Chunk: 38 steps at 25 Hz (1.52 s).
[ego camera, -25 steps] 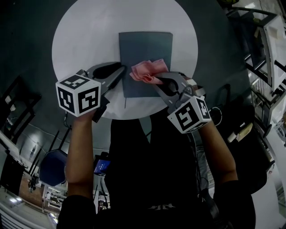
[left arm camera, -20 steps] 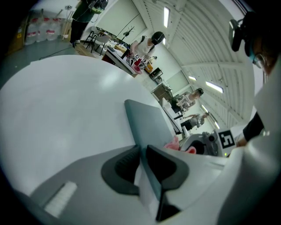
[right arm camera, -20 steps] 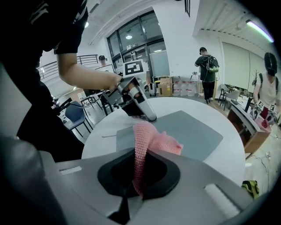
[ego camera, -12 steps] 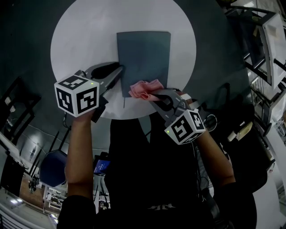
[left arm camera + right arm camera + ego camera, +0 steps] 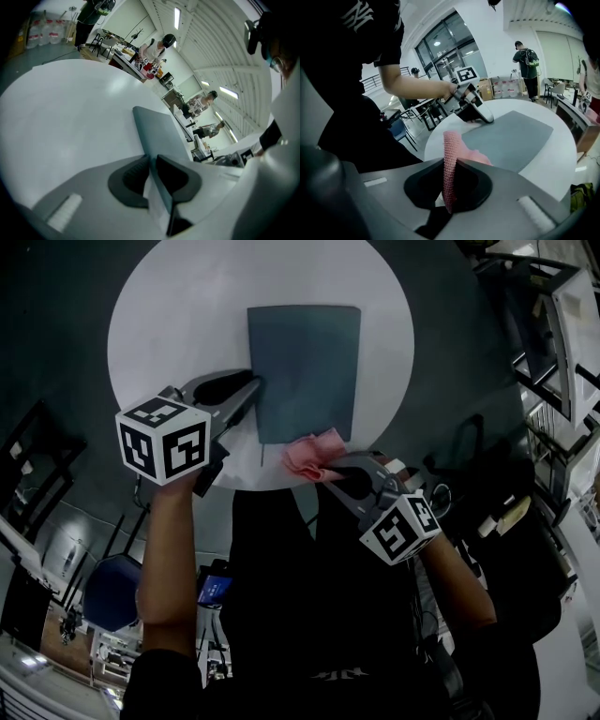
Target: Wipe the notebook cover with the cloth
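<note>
A grey-blue notebook lies closed on the round white table. My left gripper is shut on the notebook's left edge near its lower corner; in the left gripper view the cover and white pages run between the jaws of the left gripper. My right gripper is shut on a crumpled pink cloth. That cloth sits at the notebook's near edge, mostly over bare table. In the right gripper view the cloth stands up between the jaws, with the notebook beyond it and the left gripper at its far corner.
Dark floor surrounds the table. Metal shelving stands at the right and a blue chair sits behind me on the left. People stand far off in the background.
My right gripper has dragged the pink cloth down the cover toward me, from the notebook's middle to its near edge. The left gripper has stayed clamped on the notebook.
</note>
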Available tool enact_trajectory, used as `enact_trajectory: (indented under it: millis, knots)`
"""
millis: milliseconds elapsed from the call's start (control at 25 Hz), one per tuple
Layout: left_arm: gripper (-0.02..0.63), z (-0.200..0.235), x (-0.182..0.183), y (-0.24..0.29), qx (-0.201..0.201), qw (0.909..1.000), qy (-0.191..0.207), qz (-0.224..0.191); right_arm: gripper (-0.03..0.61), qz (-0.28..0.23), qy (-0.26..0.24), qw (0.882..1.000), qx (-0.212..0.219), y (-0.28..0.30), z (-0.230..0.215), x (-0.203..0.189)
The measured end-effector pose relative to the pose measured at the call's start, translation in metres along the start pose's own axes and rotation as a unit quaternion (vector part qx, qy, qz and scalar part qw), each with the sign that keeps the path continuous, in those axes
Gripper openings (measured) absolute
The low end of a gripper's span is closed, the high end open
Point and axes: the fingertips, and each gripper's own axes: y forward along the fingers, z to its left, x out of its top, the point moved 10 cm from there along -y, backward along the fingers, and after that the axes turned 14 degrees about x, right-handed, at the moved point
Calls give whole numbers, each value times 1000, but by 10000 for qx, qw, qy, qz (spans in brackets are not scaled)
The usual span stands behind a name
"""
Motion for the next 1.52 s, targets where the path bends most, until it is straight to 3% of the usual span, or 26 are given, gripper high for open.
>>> enact_trajectory:
  millis: [160, 320, 600, 760, 920, 1160, 1520]
  knots:
    - [57, 0, 0, -1, 6, 10000, 2, -3, 11, -520, -215, 9980, -298, -31, -5, 30]
    - [57, 0, 0, 0, 10, 10000, -7, 0, 12, -964, -606, 9896, -883, -66, -32, 65]
    - [57, 0, 0, 0, 17, 10000, 5, -8, 12, -950, -1482, 9671, -1834, -86, -102, 86]
    - [57, 1, 0, 0, 32, 10000, 11, -19, 12, -807, -1323, 9605, -2312, -84, -147, 76]
    - [57, 1, -1, 0, 47, 10000, 16, -38, 12, -576, -952, 9663, -2323, -76, -178, 67]
    - [57, 0, -1, 0, 47, 10000, 20, -33, 12, -129, -1061, 9698, -2193, -51, -187, 49]
    - [57, 0, -1, 1, 20, 10000, -4, -9, 11, -210, -1080, 9694, -2193, -47, -178, 40]
